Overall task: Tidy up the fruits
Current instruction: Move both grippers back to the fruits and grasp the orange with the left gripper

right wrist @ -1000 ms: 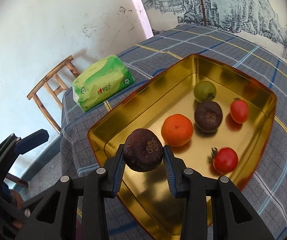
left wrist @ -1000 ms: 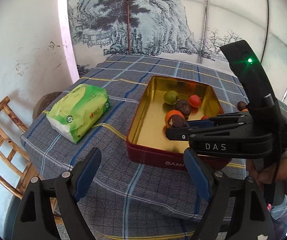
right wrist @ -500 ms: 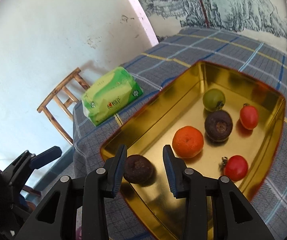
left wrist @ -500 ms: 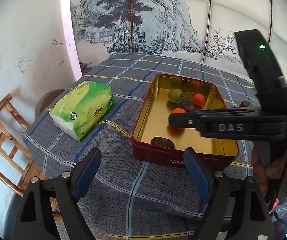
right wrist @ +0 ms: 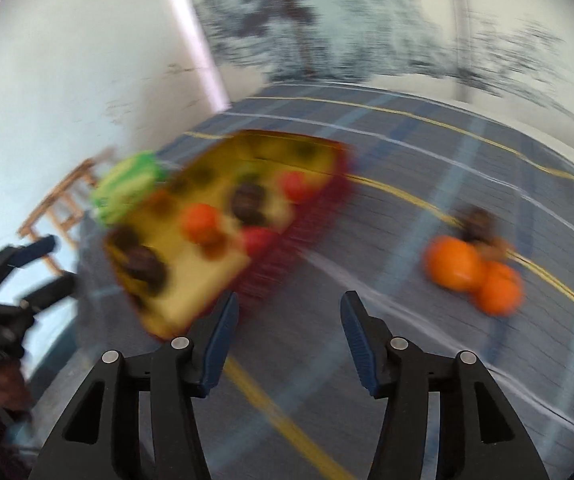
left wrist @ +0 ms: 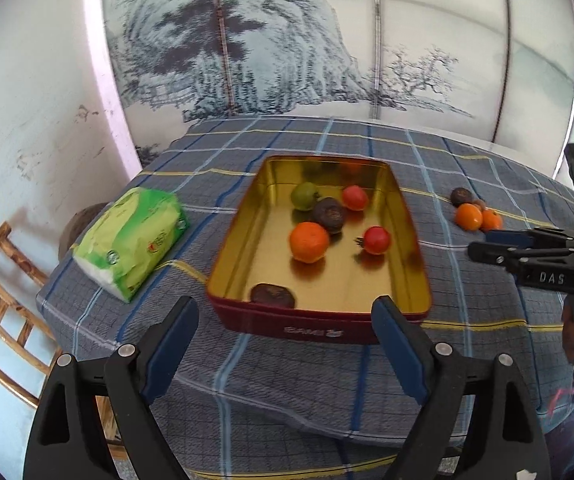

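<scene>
The left gripper (left wrist: pixel 285 344) hangs wide and empty before the red tin (left wrist: pixel 319 330). The right gripper (right wrist: pixel 289 340), its jaws just opening, holds nothing above the checked cloth (right wrist: pixel 407 380). Six fruits lie in the tin; two oranges (right wrist: pixel 475 274) wait outside, beside it.

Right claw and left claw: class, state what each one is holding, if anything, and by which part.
Nothing is held. The right claw, its jaws just opening, is empty above the tablecloth; the left claw is open and empty.
</scene>
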Tool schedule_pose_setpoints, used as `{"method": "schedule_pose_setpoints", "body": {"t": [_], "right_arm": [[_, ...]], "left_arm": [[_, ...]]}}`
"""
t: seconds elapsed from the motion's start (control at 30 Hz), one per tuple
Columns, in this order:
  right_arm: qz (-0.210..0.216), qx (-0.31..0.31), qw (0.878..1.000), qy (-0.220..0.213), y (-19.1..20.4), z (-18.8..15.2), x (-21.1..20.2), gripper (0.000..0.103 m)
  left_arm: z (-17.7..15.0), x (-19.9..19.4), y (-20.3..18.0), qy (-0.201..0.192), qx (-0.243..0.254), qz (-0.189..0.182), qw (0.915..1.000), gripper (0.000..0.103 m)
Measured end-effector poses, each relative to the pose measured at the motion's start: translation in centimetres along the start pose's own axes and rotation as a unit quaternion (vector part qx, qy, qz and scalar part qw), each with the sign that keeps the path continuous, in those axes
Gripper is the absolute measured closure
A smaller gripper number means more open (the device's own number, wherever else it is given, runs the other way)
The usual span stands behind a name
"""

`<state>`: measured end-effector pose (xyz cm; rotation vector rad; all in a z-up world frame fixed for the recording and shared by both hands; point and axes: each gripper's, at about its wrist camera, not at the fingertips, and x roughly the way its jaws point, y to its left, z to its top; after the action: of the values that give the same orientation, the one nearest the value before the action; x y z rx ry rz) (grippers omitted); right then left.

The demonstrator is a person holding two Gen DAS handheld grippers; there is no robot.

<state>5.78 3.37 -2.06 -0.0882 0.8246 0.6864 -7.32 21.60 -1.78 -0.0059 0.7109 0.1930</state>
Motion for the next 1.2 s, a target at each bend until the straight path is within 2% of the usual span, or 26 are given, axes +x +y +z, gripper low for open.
{"method": "schedule_pose_setpoints", "body": {"t": [0.13,0.23,0.37,0.5,0.7,0.8,0.93,1.13,1.2], "right_arm": [[-0.053,0.041,0.998,-0.002,-5.2,-1.5,-1.7,0.044],[-0.098,0.063,0.993,-0.008,-8.7,-2.4,-3.1,0.037],[-0.165,0.08,0.983,-0.004,-12.6,-3.4,-4.3,0.031],[-0.201,0.111,0.973,-0.002,-16.1,-4.2,-5.1,0.026],[-0.266,0.14,0.954,0.015,-19.8,-5.2,-5.5,0.011],[-0.275,0.158,0.948,0.033,-21.1,-5.6,-5.4,0.009],[-0.256,0.172,0.95,0.037,-22.0,-5.6,-5.5,0.006],[-0.257,0.169,0.951,0.037,-21.8,-5.8,-5.4,0.003],[-0.259,0.169,0.95,0.033,-21.8,-5.9,-5.4,0.002]], "left_arm": [[0.4,0.1,-2.1,-0.002,0.028,-0.004,0.9996,0.016],[0.7,0.3,-3.6,-0.003,0.046,-0.006,0.9989,0.015],[1.3,0.6,-5.6,-0.004,0.069,-0.009,0.9976,0.014],[2.0,1.2,-7.6,-0.002,0.089,-0.011,0.9959,0.013],[2.7,2.4,-10.5,0.0,0.12,-0.017,0.9926,0.011],[2.9,3.1,-11.9,0.005,0.134,-0.025,0.9907,0.011],[3.7,4.3,-14.0,0.018,0.15,-0.055,0.987,0.011],[5.2,6.5,-16.8,0.024,0.17,-0.085,0.9814,0.011],[6.1,7.8,-17.3,0.037,0.162,-0.102,0.9808,0.018]]}}
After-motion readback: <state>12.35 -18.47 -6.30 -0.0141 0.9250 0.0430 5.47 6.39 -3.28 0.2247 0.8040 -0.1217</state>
